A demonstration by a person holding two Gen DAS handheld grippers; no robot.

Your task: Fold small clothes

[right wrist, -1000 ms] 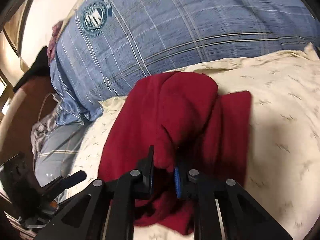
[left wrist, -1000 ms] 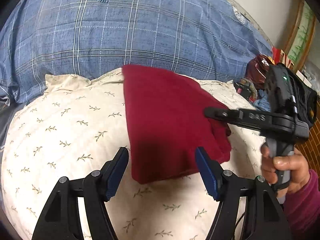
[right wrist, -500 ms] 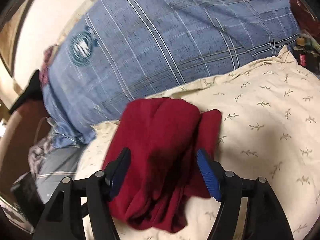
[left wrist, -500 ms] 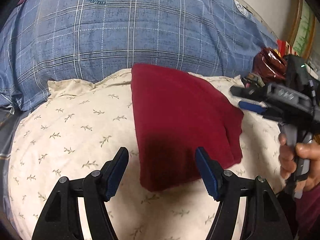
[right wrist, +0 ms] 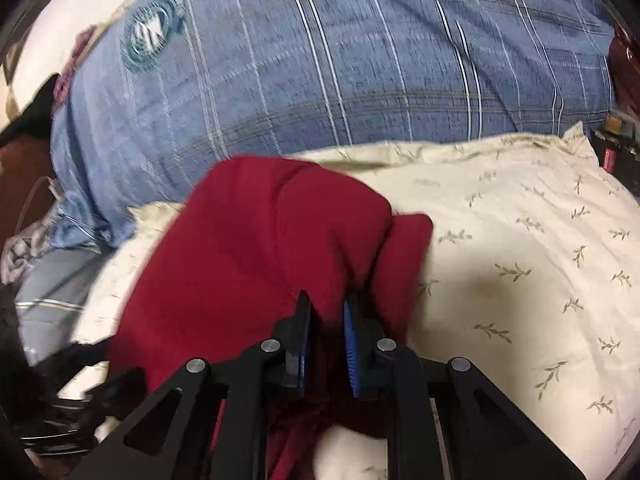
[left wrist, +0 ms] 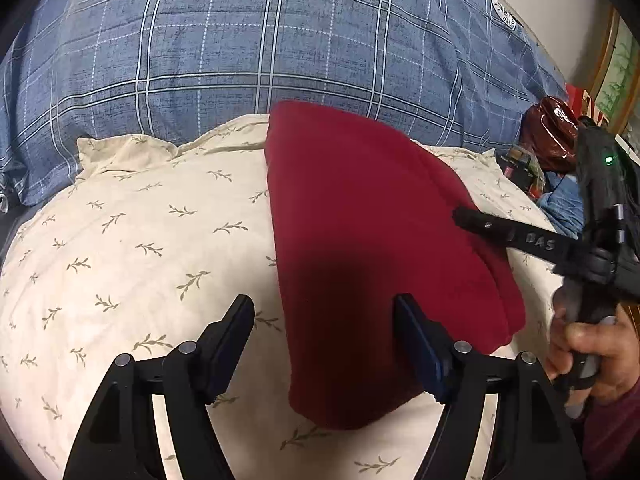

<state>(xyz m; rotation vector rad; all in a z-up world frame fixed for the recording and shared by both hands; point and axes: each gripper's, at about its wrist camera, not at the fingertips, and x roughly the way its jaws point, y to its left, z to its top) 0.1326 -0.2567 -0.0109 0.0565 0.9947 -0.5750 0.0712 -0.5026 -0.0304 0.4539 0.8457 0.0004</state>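
A folded dark red garment (left wrist: 360, 240) lies on a cream pillow with leaf print (left wrist: 140, 240). My left gripper (left wrist: 326, 328) is open and empty, just above the garment's near left edge. My right gripper (right wrist: 326, 316) is shut on a fold of the red garment (right wrist: 260, 248) at its right side. In the left wrist view the right gripper (left wrist: 460, 216) reaches in from the right and touches the garment's right edge.
A large blue plaid pillow (left wrist: 280, 40) lies behind the cream pillow. A dark red shiny bag (left wrist: 556, 136) and small items sit at the far right. Grey and striped fabric (right wrist: 48, 280) lies to the left in the right wrist view.
My right gripper let go and opened, then moved back onto the garment's right edge and shut on a fold. My left gripper stayed open over the near edge.
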